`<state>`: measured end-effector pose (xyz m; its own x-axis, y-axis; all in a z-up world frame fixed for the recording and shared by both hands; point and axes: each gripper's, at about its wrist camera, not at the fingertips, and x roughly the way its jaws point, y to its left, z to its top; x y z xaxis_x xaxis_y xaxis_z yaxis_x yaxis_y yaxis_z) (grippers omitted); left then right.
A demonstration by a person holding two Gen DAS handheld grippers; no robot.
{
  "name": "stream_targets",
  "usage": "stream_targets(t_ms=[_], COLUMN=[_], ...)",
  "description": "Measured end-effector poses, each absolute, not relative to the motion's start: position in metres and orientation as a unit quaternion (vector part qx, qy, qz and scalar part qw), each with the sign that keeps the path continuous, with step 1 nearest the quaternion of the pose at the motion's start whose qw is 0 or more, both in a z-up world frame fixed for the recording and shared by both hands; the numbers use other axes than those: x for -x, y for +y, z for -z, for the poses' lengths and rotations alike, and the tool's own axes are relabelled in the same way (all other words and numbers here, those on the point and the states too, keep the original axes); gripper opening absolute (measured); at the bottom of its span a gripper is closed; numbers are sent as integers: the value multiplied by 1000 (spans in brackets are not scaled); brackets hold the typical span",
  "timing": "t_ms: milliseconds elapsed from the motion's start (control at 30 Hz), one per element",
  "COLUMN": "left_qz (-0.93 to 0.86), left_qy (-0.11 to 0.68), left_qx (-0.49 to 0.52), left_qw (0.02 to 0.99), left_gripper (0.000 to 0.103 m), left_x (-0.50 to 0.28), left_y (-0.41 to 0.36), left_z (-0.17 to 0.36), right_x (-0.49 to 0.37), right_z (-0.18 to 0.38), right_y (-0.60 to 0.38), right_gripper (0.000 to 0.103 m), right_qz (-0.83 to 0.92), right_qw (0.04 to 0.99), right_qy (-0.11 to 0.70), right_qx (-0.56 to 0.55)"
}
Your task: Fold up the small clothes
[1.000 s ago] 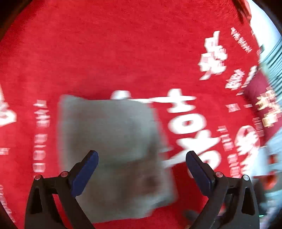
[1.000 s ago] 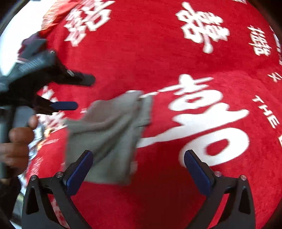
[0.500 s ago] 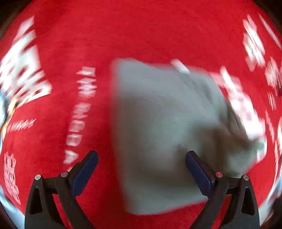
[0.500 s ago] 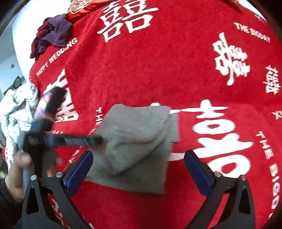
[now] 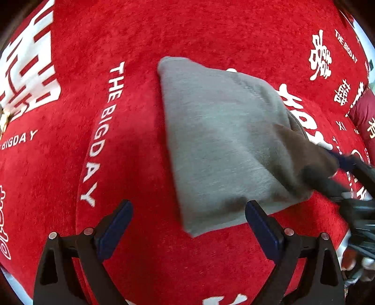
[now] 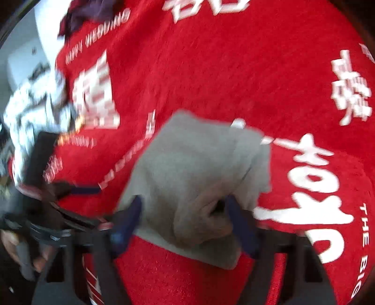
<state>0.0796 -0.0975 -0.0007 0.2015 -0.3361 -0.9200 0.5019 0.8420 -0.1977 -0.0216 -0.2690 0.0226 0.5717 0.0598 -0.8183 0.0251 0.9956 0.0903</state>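
Note:
A folded grey garment (image 5: 222, 140) lies on the red blanket (image 5: 117, 47) printed with white lettering. My left gripper (image 5: 187, 206) hangs open just above the blanket; the garment's near corner reaches in by its right finger (image 5: 260, 223), untouched. The right gripper (image 6: 182, 211) straddles the garment's (image 6: 194, 164) near right part. Its jaws are closing and the cloth bunches into wrinkles between the pads. In the left wrist view the right gripper (image 5: 346, 164) comes in from the right edge with the cloth raised around its finger. The left gripper (image 6: 70, 190) shows blurred at the left of the right wrist view.
A heap of pale and patterned clothes (image 6: 35, 105) lies off the blanket's left edge, with a dark purple garment (image 6: 89, 14) at the far corner. A dark red cushion (image 5: 363, 112) sits at the right. A hand (image 6: 14, 244) holds the left gripper's handle.
The right gripper has come down over the garment and its jaws have narrowed onto the cloth. The left gripper has moved left and lower, to the garment's near left corner.

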Motion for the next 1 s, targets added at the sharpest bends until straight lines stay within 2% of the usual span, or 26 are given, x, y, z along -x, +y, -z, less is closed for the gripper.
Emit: stream_targets(t_ms=[67, 133, 167, 267, 367, 500, 567, 633, 667, 833, 1000], left_qz=[271, 274, 275, 288, 292, 289, 299, 308, 309, 310, 318], left_qy=[576, 580, 582, 586, 592, 602, 585, 570, 566, 565, 566], left_qx=[-64, -59, -58, -49, -56, -73, -70, -67, -67, -79, -82], left_qw=[769, 765, 764, 756, 749, 741, 751, 759, 761, 761, 756], left_gripper=[97, 97, 97, 97, 97, 97, 97, 97, 97, 97, 97], left_x=[-80, -81, -81, -78, -75, -74, -74, -78, -82, -103, -110], left_y=[-91, -92, -92, -93, -98, -103, -102, -105, -108, -132, -152], left_z=[4, 8, 9, 11, 18, 26, 15, 3, -1, -2, 2], right_x=[21, 30, 37, 57, 68, 72, 73, 67, 61, 29, -2], right_z=[-2, -1, -4, -10, 9, 18, 4, -2, -3, 0, -7], right_y=[-275, -285, -294, -317, -342, -349, -346, -346, -348, -375, -405], right_gripper=[57, 25, 15, 13, 13, 25, 41, 83, 86, 86, 85], right_qz=[2, 1, -1, -11, -13, -32, -47, -55, -58, -69, -43], right_qw=[866, 869, 873, 882, 871, 863, 876, 880, 879, 861, 873], right_qy=[496, 487, 475, 442, 437, 427, 401, 388, 384, 374, 360], right_qx=[-60, -84, -111, -166, -225, -268, -262, -268, -277, -337, -325])
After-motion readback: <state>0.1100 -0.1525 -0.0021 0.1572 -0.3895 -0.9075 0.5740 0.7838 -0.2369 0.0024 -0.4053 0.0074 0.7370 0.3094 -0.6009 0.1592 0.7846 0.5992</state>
